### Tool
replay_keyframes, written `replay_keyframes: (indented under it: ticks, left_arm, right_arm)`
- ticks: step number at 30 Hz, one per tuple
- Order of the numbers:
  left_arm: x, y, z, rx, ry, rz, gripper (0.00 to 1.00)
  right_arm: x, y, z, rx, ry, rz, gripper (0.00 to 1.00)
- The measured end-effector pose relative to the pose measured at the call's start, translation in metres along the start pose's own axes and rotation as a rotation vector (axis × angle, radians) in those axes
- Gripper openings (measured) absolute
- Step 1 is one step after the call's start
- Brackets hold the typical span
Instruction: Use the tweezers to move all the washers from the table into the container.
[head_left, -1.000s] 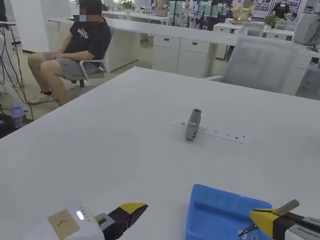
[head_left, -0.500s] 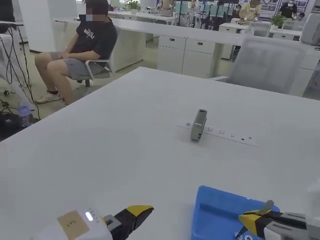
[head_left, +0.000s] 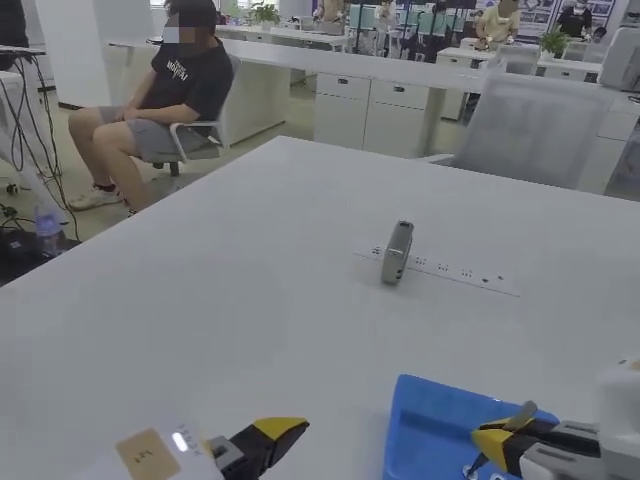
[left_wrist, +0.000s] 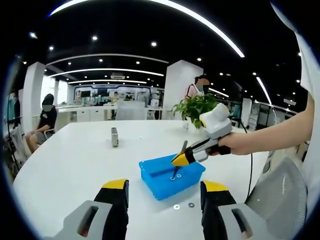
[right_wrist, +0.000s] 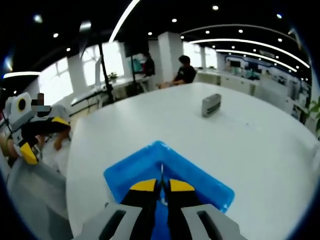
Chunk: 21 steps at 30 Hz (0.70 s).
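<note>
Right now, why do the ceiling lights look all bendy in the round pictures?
Left gripper view: the fisheye lens bows the ceiling light strips into arcs; right gripper view: same bending, and the blue container looks soft and blurry up close; head view: ordinary lens, so the table edges look straight.

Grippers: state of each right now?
Left gripper: open, empty.
Right gripper: shut on tweezers, over the container.

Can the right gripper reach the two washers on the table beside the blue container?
Probably yes: the washers lie bare on the table just outside the container, and the right gripper with its tweezers hovers above it.
</note>
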<state>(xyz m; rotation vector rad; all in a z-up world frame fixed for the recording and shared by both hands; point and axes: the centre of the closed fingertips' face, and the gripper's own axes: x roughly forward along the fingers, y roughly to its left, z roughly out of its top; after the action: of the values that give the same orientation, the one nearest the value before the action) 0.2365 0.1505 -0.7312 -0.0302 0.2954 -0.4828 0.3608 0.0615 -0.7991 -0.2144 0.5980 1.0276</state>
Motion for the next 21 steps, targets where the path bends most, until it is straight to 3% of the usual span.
replay_keyframes:
  ticks: [15, 21]
  left_arm:
    - [0.000, 0.001, 0.000, 0.003, 0.000, 0.005, 0.56]
    - [0.000, 0.002, 0.000, 0.004, -0.001, 0.007, 0.56]
  right_arm:
    - [-0.034, 0.025, 0.031, -0.016, -0.086, 0.033, 0.03]
    - [-0.042, 0.040, 0.031, -0.017, -0.094, 0.061, 0.03]
